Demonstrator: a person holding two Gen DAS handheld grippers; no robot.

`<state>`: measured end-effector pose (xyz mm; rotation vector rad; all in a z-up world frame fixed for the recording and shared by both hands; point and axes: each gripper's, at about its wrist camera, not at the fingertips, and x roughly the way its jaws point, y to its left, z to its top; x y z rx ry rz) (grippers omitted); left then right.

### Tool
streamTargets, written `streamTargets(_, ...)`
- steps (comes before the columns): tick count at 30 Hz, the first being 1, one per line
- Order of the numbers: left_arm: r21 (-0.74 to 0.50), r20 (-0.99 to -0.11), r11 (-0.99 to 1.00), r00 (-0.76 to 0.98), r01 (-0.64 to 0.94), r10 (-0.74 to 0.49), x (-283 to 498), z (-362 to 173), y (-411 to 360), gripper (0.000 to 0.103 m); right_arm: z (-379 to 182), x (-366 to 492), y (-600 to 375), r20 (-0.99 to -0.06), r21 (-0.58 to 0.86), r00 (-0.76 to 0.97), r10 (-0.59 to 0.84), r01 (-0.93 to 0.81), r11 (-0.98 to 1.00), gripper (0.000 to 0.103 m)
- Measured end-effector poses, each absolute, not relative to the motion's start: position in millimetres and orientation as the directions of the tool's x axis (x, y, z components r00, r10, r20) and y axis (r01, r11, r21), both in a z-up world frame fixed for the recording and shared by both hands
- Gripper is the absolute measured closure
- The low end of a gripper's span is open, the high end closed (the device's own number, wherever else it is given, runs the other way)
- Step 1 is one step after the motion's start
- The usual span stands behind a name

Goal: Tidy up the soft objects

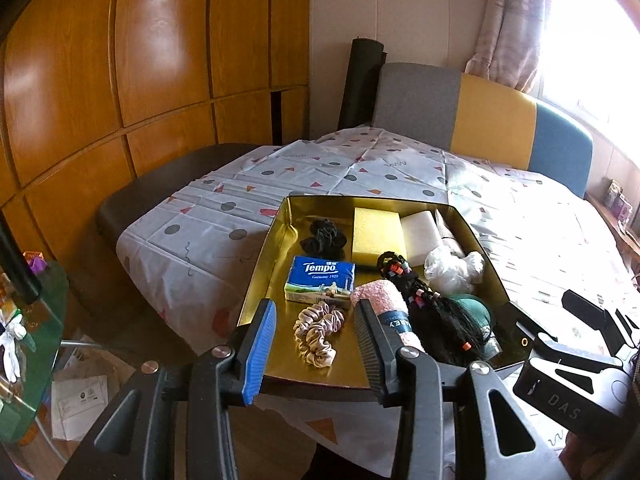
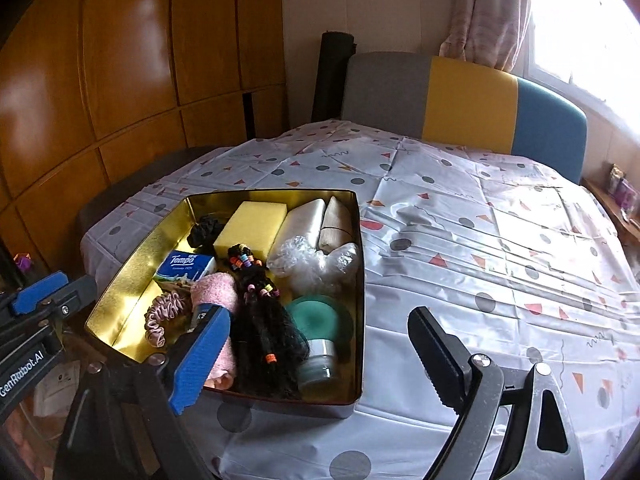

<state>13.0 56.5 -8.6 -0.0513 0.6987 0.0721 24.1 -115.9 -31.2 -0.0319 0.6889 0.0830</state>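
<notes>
Inside the gold tin (image 2: 132, 300), a Tempo pack (image 1: 320, 282); left tongs (image 1: 316, 344) narrow and seemingly empty, right tongs (image 2: 316, 360) wide

The pink towel (image 2: 218, 292) is partly hidden behind the right gripper's blue finger (image 2: 202, 360); the print on its dark band cannot be read in full. In the left view the green jar (image 1: 474, 308) lies mostly under the black hair bundle (image 1: 436, 312). The tin (image 1: 276, 248) has its near wall covered by the left gripper (image 1: 316, 344). Small things on the far right shelf (image 2: 622, 192) are too small to tell. The window (image 2: 580, 20) is washed out by glare.
</notes>
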Motion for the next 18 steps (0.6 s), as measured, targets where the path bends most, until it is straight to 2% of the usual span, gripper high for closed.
streamTargets(18, -0.047, -0.623, 0.992, 0.780, -0.115, 0.061, 8.9, -0.2, 64.7, 0.062, -16.8, 11.2, -113.1, -0.565, -0.036, 0.824, 0.038, -0.071, 0.997, 0.007)
